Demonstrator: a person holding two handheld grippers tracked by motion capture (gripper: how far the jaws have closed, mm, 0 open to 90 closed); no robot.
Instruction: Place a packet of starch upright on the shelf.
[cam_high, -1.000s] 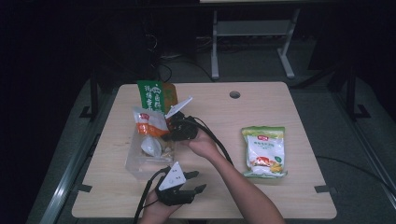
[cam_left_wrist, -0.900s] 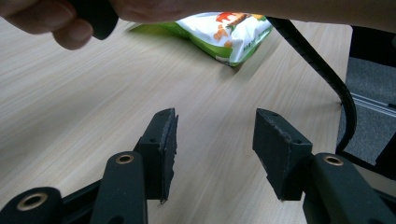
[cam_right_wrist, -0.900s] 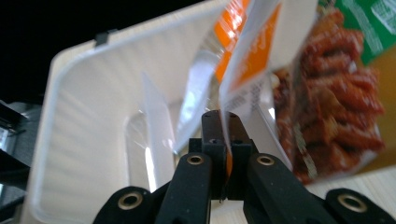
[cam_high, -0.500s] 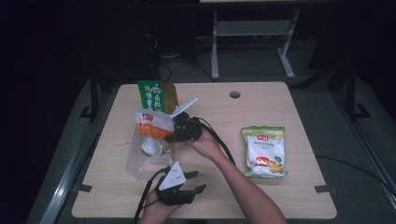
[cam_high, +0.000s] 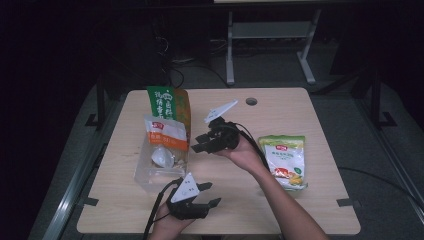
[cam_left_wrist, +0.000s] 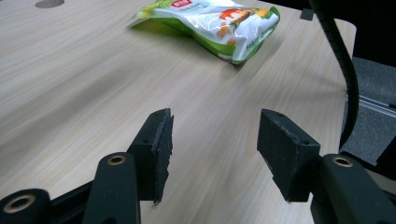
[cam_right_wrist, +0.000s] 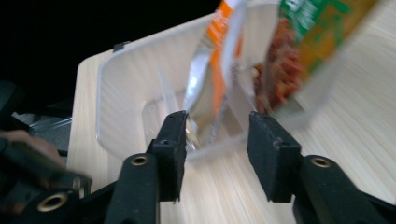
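Right claw (cam_high: 200, 145) jaws apart, empty, facing clear bin (cam_high: 145, 179) directly ahead; orange packet (cam_right_wrist: 212, 74) upright inside. Left claw (cam_high: 207, 194) apart, idle on desk (cam_high: 300, 210). Right claw nearer.

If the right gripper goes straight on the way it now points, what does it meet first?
Probably the near wall of the clear plastic bin, with the orange-and-white packet standing just behind it. The right gripper is open, its jaws framing that packet; the depth is hard to judge.
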